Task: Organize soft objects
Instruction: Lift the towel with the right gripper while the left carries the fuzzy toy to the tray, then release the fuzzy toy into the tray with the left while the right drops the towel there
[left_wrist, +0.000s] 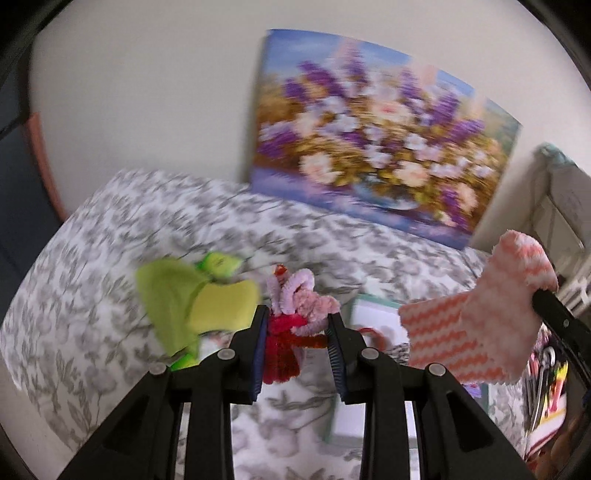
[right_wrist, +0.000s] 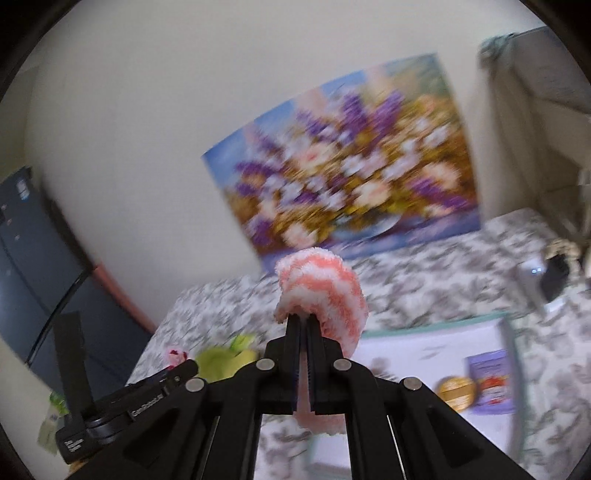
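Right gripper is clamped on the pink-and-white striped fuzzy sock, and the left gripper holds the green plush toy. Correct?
Not quite. The left gripper holds the pink and red pipe-cleaner figure; the green plush toy sits beside it, as the left wrist view shows. The right gripper does clamp the sock.

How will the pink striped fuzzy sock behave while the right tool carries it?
Probably floppy: the pink striped fuzzy sock folds over the right tool and droops below it. Likely light, since a small pinch holds it. Its fluffy pile should resist slipping.

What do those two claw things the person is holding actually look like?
Both are matte black plastic. The left gripper has two angular fingers with silver round rivets and ribbed dark blue pads. The right gripper looks the same. Seen side-on, the left one bears small white lettering, too blurred to read.
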